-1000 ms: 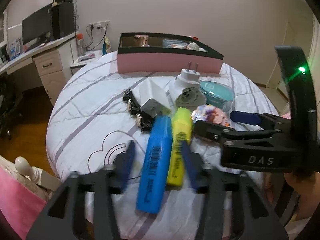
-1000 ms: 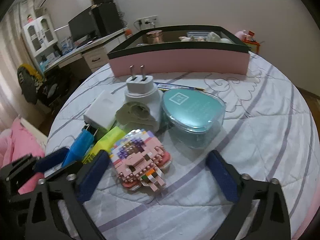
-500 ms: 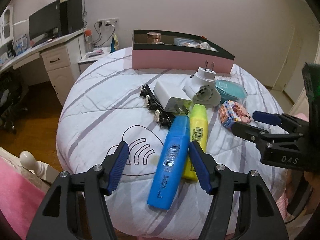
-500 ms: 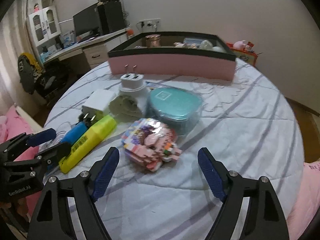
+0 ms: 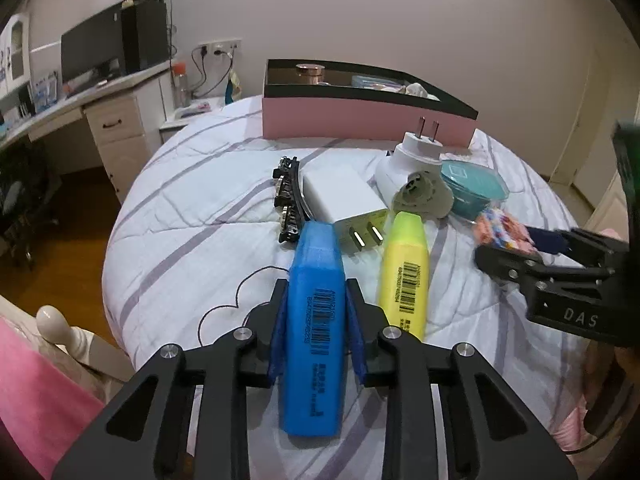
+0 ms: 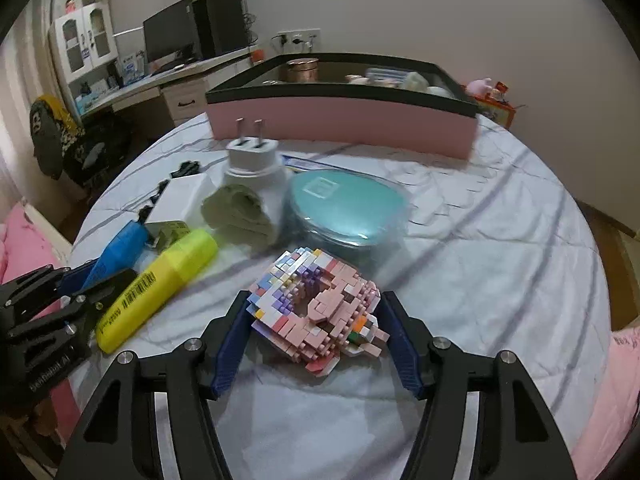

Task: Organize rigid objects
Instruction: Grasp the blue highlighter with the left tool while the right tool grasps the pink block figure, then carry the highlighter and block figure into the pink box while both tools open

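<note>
The left gripper is clamped on the blue marker, low over the table, just beside the yellow marker. The right gripper brackets the brick figure, its pads at both sides; whether they press it is unclear. The pink box stands behind.

Probably bedroom: quilted bed, desk.
</note>
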The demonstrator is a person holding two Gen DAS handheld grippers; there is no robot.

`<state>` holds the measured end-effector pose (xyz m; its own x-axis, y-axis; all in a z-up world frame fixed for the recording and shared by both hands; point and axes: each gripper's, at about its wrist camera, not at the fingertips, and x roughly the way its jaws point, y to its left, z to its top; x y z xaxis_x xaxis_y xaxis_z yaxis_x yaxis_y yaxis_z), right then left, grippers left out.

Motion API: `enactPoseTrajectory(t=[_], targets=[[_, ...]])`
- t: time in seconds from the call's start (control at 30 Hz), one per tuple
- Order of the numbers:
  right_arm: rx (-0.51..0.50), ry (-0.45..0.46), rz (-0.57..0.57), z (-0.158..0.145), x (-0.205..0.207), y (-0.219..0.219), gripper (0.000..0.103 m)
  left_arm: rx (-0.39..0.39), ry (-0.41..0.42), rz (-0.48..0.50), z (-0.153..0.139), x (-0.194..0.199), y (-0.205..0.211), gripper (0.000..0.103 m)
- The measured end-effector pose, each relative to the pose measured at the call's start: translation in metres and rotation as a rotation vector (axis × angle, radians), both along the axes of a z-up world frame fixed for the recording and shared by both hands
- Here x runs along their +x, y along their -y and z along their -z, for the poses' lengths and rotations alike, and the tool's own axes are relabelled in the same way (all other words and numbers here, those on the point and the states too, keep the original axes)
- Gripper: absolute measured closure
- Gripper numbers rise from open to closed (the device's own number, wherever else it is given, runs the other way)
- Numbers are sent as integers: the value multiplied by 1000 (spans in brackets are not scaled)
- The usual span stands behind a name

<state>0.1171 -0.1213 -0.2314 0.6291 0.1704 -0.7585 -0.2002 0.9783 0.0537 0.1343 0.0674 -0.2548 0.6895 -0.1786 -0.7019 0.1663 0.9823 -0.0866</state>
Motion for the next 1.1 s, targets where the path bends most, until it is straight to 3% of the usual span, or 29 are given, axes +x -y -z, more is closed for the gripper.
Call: enactPoseTrajectory(t=[0.27, 0.53, 0.73, 1.1], targets=[[14, -2, 62, 1, -9, 31, 38, 58, 27, -7, 3, 4, 9, 76], [30, 34, 60, -3, -10, 34, 39, 21, 73, -25, -16, 3, 7, 77], [65, 122, 84, -30, -20, 40, 39, 14, 165, -17, -52, -2, 20, 78], [100, 346, 77, -111, -32, 41, 39, 76, 434, 2, -138, -11, 69, 78]])
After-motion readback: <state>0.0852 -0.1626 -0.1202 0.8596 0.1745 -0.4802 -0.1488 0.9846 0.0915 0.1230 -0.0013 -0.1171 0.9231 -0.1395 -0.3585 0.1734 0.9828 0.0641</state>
